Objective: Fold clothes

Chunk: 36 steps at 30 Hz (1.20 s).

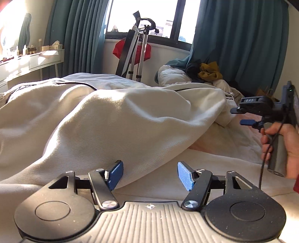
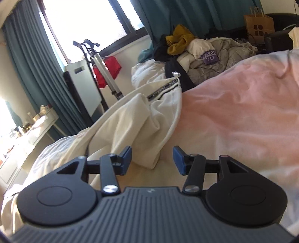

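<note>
Garment: cream garment [image 1: 104, 115] spread crumpled across bed [image 1: 214, 162], long axis seemingly left to right.
Left gripper [image 1: 150, 174]: spread wide, empty; fold edge directly ahead, nearer.
Right gripper [image 2: 152, 160]: spread wide, empty; bunched end just ahead-left.

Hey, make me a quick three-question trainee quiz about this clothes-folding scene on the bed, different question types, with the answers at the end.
1. True or false: the left gripper is clamped on the cream garment.
2. Multiple choice: what colour is the bedding right of the garment? A) green B) pink C) black
3. Fill in: the mustard cloth lies on a pile in front of the ____ curtain.

Key
1. False. Its jaws stand open, with a fold of the garment's edge between them.
2. B
3. teal

Note: the right gripper is open too, near a garment fold.
</note>
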Motion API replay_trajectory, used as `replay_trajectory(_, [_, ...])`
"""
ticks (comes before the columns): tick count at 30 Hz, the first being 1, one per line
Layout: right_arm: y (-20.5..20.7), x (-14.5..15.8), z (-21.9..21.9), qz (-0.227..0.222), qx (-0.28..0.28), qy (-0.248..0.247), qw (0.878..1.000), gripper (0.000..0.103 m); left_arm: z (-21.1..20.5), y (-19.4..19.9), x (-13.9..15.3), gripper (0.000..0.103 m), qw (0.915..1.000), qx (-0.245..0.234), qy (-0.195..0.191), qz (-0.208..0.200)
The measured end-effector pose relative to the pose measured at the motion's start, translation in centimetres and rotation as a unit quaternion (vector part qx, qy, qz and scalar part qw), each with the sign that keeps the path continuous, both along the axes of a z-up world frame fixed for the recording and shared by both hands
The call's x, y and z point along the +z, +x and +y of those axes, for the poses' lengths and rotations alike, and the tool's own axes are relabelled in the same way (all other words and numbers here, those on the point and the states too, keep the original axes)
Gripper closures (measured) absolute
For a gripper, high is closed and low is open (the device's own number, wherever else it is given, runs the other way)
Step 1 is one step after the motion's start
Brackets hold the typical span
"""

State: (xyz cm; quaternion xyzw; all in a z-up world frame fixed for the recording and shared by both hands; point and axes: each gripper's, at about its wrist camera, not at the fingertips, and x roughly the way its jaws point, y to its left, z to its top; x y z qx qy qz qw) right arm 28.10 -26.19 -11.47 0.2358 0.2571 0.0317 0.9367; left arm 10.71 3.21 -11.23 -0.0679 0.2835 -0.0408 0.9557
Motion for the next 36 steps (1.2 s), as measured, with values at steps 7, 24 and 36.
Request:
replay_trajectory(7, [3.2,-1.9,-1.4,0.003,-0.037,0.039,0.999,0.096,0.3,0.8,-1.0,0.036,0.9998,-0.017,-0.012,-0.006])
replay_trajectory(24, [-2.6,12.3,-16.1,-0.049,-0.180,-0.106,0.977,0.096,1.1,-1.1,1.2,0.036,0.9978,-0.025,-0.050,-0.036])
replay_trajectory(36, [-4.4,13.6,-24.9,-0.034,-0.272,-0.139,0.951,0.096,0.7,-0.6,0.1,0.036,0.9981,-0.033,-0.050,-0.016])
